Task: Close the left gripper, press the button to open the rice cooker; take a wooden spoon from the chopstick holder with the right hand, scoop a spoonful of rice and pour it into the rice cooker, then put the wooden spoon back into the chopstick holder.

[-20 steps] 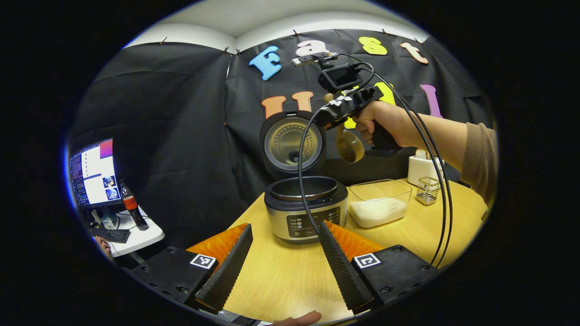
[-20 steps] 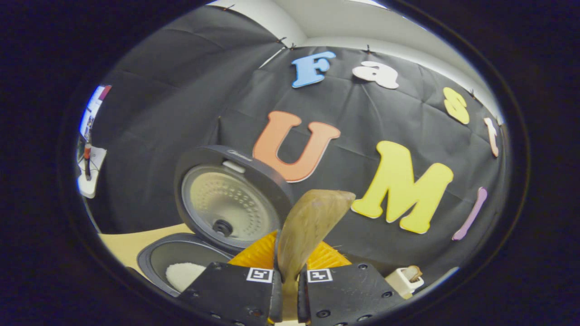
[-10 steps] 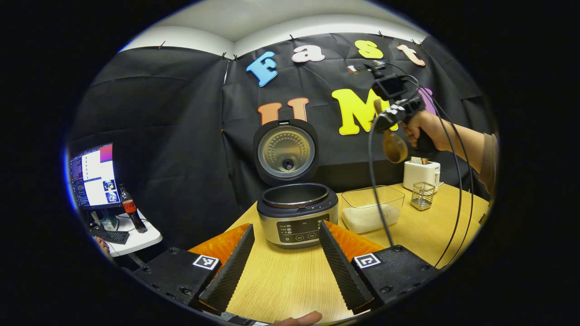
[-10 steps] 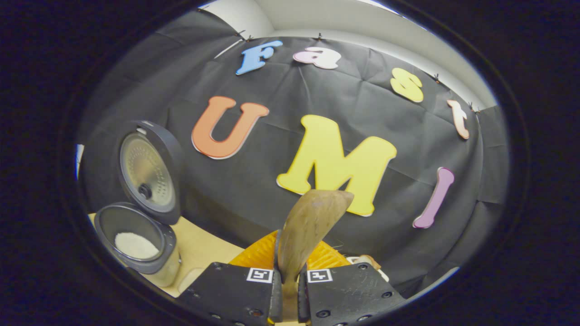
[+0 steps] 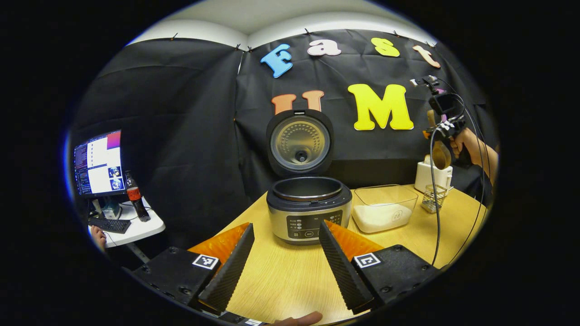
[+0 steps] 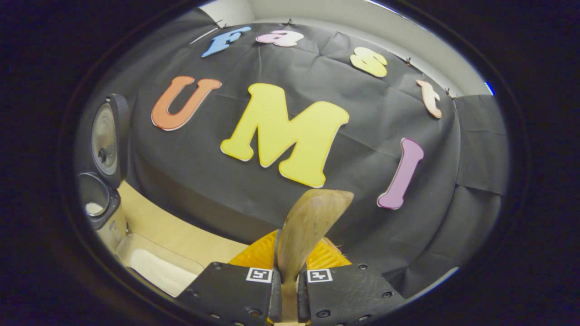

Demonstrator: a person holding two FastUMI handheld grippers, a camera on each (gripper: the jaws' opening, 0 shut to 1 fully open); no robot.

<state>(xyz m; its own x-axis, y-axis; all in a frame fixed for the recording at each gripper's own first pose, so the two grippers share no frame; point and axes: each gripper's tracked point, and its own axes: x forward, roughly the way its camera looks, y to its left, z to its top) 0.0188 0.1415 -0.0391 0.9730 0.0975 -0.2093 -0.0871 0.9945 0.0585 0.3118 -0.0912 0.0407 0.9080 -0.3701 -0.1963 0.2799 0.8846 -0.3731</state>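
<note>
The rice cooker (image 5: 308, 213) stands on the wooden table (image 5: 290, 276) with its lid (image 5: 299, 142) up and its pot open. My left gripper (image 5: 286, 228) is open just in front of it, holding nothing. Far right, my right gripper (image 5: 443, 131) hangs above the white chopstick holder (image 5: 433, 177), shut on the wooden spoon (image 5: 440, 155), whose bowl points down. In the right gripper view, the right gripper (image 6: 287, 276) clamps the wooden spoon (image 6: 310, 226) by its handle. The rice cooker (image 6: 97, 203) sits far left with a little rice in it.
A clear rice container (image 5: 384, 210) stands right of the cooker, seen too as the rice container (image 6: 156, 267). A small wire basket (image 5: 432, 198) sits beside the holder. A cable (image 5: 436, 203) hangs from the right gripper. Left, a side table holds a monitor (image 5: 99, 163) and bottle (image 5: 134, 201).
My right gripper has carried the spoon rightward, from beside the cooker lid to above the chopstick holder. The left gripper has stayed open in front of the cooker.
</note>
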